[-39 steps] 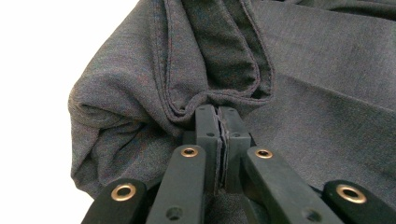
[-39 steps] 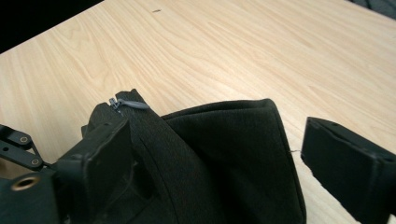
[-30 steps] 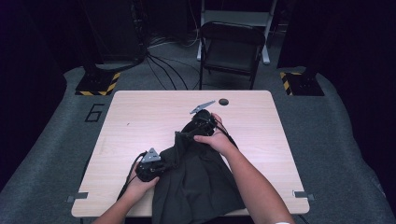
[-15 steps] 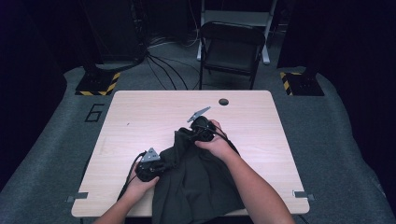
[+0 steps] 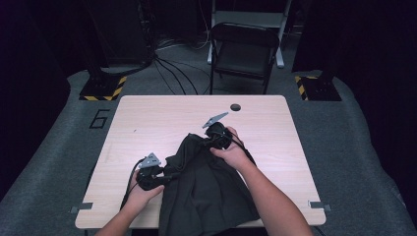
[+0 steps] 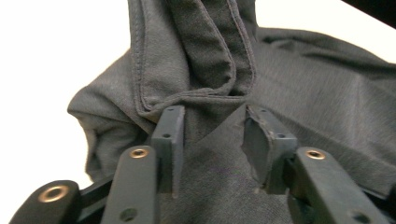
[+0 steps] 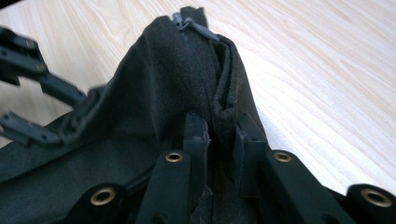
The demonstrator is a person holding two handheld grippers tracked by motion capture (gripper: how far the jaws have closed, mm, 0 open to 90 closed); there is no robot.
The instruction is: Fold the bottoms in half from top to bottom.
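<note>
The dark garment (image 5: 206, 187) lies bunched on the near half of the wooden table (image 5: 147, 118), its lower part hanging over the near edge between my forearms. It is charcoal, soft knit cloth with stitched hems.

My left gripper (image 5: 164, 176) sits at the garment's left edge; its jaws have just been opening, and in the left gripper view they stand apart with cloth (image 6: 280, 93) lying between them but not pressed, so that grip is released. That view brings out a doubled, stitched hem fold (image 6: 205, 56) standing up just beyond the jaws, which from above is only a dark lump.

My right gripper (image 5: 211, 140) is at the garment's far peak; its jaws have just been closing, and the right gripper view shows them clenched on a raised ridge of fabric (image 7: 219, 112). There I also see a grey zipper pull (image 7: 194, 24) at the top of the ridge, and my left gripper's jaws off at the left edge.
</note>
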